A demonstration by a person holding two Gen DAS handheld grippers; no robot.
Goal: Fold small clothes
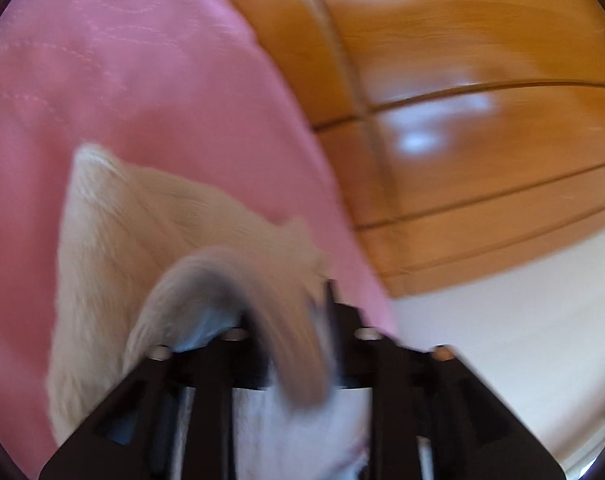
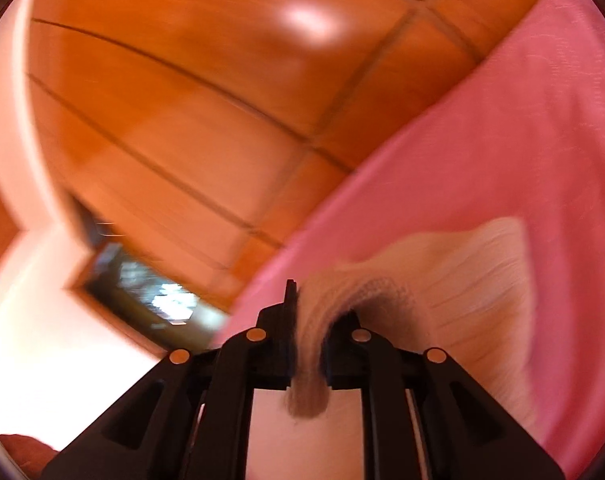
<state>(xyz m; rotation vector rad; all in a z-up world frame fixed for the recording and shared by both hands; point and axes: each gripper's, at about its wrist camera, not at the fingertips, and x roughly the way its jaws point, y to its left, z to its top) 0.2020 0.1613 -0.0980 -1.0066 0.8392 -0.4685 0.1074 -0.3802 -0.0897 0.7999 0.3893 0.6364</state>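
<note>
Overall, both views are motion-blurred; detail is limited.

Left wrist view, L to R: pink bedspread (image 1: 150,92) fills the left half, stitched pattern faintly visible. On it lies a cream knit garment (image 1: 114,248), ribbed, spread toward the lower left. One edge of the garment curls up and drapes over the left gripper (image 1: 286,320), hanging down between its black fingers (image 1: 334,308). Jaws stand partly apart w/ cloth between them; whether the pads press on the fabric cannot be told, too blurred. Right of the bedspread: wooden panelling (image 1: 482,120), glossy, w/ light reflections. Below it, lower right, a white surface (image 1: 522,340).

Right wrist view, L to R: pale wall (image 2: 42,320) at far left and lower left. A dark framed opening (image 2: 142,284) sits low in the panelling, contents smeared. Wood panels (image 2: 206,100) take up centre and top. Right gripper (image 2: 308,316) at bottom centre: jaws nearly together, pinching a fold of the same cream garment (image 2: 462,280), a bunched end hanging down behind the fingertips. Rest of the garment runs right from the grip, over the pink bedspread (image 2: 522,140), which fills the right side.
</note>
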